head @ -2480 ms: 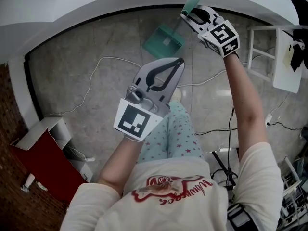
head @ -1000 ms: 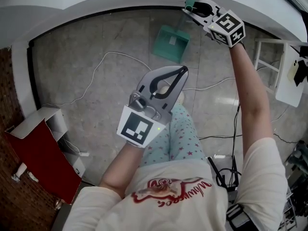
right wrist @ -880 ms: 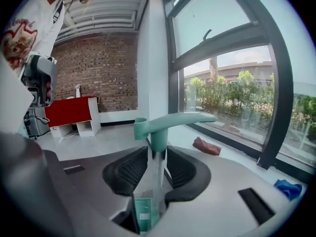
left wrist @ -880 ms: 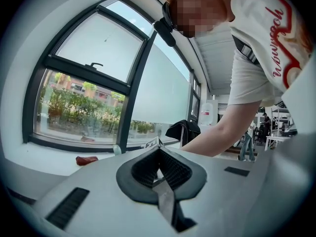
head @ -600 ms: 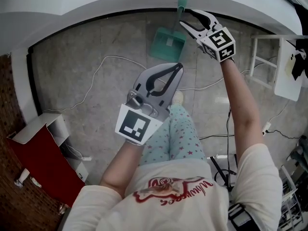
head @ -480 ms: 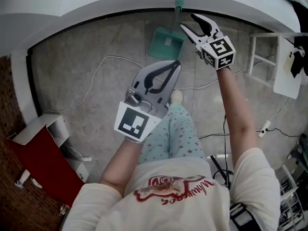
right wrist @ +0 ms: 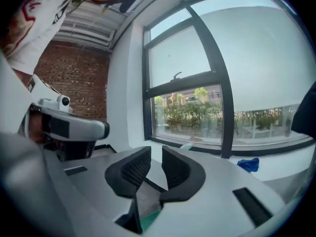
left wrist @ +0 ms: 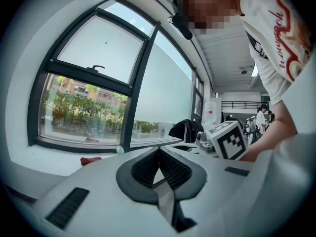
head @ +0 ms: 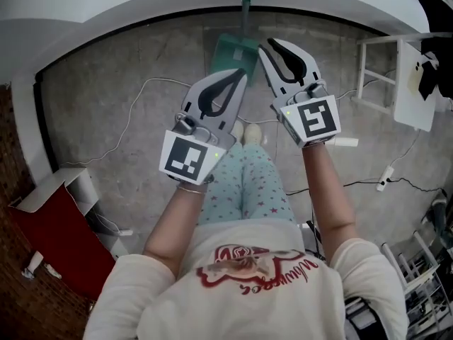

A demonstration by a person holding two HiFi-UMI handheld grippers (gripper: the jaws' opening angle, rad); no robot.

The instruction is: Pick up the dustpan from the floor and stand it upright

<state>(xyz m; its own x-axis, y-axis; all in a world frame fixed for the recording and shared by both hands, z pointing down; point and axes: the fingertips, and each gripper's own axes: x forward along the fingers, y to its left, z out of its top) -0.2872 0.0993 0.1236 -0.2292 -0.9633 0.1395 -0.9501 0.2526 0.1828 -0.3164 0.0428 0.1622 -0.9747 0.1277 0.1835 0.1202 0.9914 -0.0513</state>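
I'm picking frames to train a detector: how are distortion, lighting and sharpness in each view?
Head view: fisheye bends the white ledge into an arc; floor evenly lit, dustpan clear. Left gripper view: black round vignette, bright window bowed. Right gripper view: same vignette and bowing; upper glass pale, nearly washed out.

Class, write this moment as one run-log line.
dustpan: upright, handle up | left gripper: shut, empty | right gripper: clear of dustpan, jaws just been closing, narrow gap, nothing between | task: looks done
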